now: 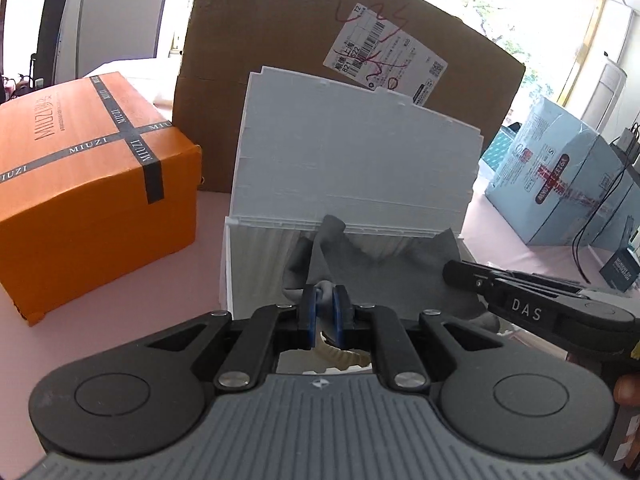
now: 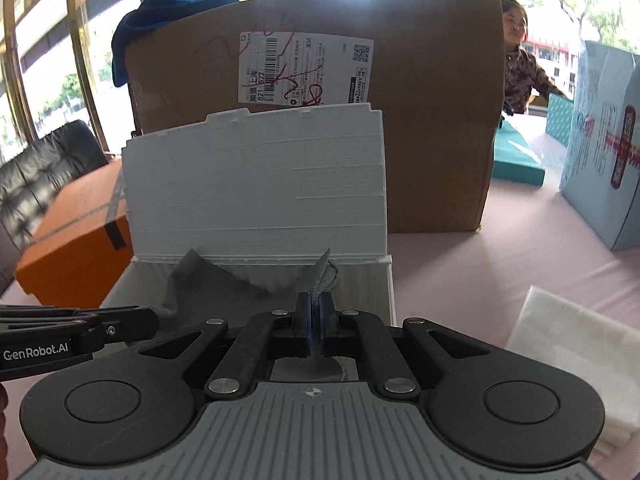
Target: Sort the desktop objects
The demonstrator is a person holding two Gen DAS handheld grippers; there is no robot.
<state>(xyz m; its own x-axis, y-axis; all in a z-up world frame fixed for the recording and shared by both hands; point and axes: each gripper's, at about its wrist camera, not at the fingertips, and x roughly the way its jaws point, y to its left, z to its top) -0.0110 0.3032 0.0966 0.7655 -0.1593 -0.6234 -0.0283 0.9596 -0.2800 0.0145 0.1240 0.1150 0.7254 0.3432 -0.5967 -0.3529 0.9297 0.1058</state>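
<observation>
A grey cloth [image 1: 372,280] hangs spread over the open white box [image 1: 256,268], whose lid [image 1: 356,160] stands upright behind it. My left gripper [image 1: 325,312] is shut on the cloth's left edge. In the right wrist view my right gripper [image 2: 315,320] is shut on the same grey cloth [image 2: 224,292] near its right corner, above the white box [image 2: 372,284]. Each gripper shows in the other's view: the right one [image 1: 532,308] at the right, the left one [image 2: 80,336] at the left. The box's inside is mostly hidden by the cloth.
A large cardboard box [image 1: 304,40] stands right behind the white box. An orange taped box [image 1: 88,184] sits to the left, pale blue boxes [image 1: 560,176] to the right. A white foam sheet [image 2: 576,352] lies on the pink table at the right. A person [image 2: 520,60] is behind the cardboard box.
</observation>
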